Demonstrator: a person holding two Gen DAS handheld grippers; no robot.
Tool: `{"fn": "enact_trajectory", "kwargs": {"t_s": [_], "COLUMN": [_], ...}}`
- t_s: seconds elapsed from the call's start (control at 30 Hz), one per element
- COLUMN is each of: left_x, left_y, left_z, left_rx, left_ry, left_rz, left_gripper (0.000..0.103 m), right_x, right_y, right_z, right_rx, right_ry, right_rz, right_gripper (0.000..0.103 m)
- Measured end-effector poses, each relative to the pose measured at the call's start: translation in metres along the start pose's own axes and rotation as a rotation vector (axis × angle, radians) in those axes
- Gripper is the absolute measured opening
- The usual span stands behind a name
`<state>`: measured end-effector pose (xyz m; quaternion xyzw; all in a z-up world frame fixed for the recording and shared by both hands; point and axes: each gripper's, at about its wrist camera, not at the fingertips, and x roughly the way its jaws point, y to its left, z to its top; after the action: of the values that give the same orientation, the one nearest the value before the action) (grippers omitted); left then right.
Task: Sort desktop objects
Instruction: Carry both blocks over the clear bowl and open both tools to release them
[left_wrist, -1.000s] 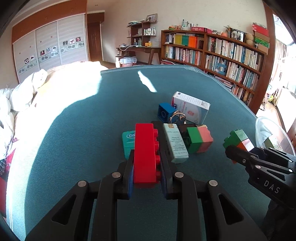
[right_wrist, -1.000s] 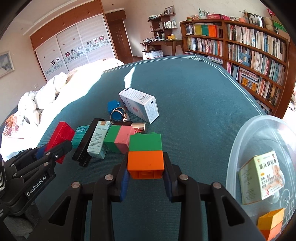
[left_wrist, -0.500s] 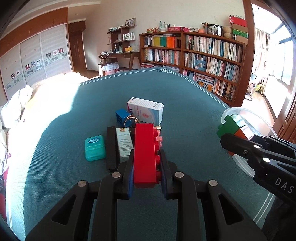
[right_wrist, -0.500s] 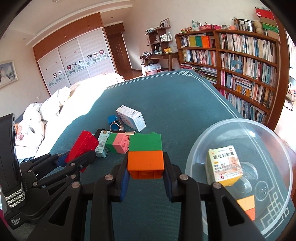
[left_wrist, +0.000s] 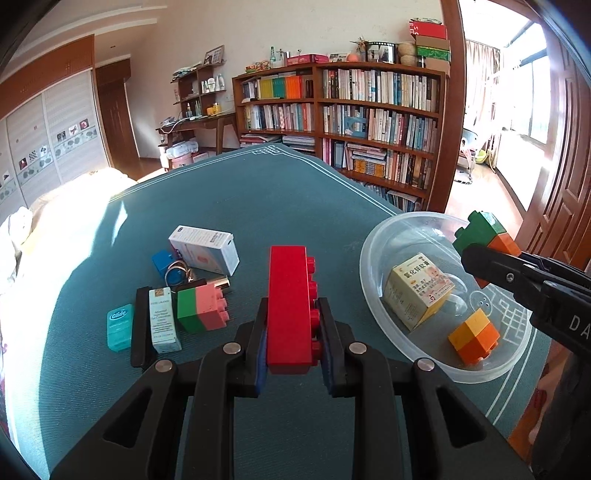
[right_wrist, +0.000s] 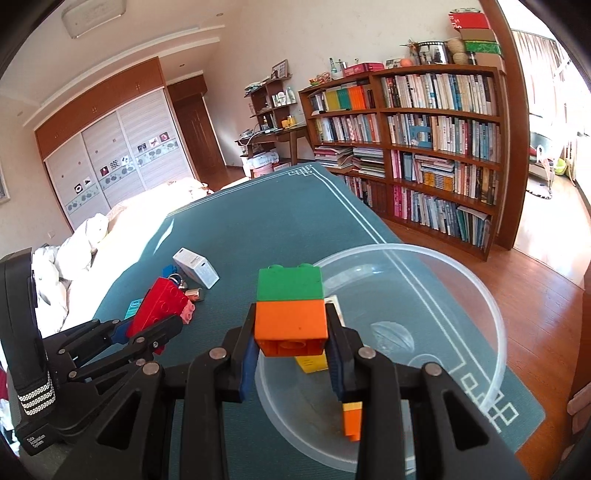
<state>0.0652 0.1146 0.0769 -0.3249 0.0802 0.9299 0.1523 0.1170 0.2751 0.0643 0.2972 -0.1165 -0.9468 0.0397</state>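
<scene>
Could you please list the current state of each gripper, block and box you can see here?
left gripper: shut on red block
right gripper: shut on green-orange block, above clear bowl
yellow box: in bowl
green-pink block: on table

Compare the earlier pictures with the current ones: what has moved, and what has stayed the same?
Both grippers have travelled from the clutter toward the clear bowl. The right gripper now holds the green-orange block above it. The left gripper still clamps the red brick. Nothing released.
</scene>
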Motion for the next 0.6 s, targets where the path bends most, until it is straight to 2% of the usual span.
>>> {"fn": "enact_trajectory", "kwargs": {"t_s": [0.23,0.6], "left_x": [0.004,0.011], "left_y": [-0.023,-0.046], "left_z": [0.008,0.024], "left_rx": [0.037,0.052], "left_ry": [-0.003,-0.012], "left_rz": [-0.037,-0.101], "left_gripper": [0.025,0.025], "right_x": [-0.006,-0.004], "right_y": [-0.034,-0.055], "right_z": [-0.001,-0.008], "right_rx": [0.078,0.112], "right_ry": [0.001,0.022], "right_rz": [-0.050,-0.084], "right_gripper": [0.035,0.035]}}
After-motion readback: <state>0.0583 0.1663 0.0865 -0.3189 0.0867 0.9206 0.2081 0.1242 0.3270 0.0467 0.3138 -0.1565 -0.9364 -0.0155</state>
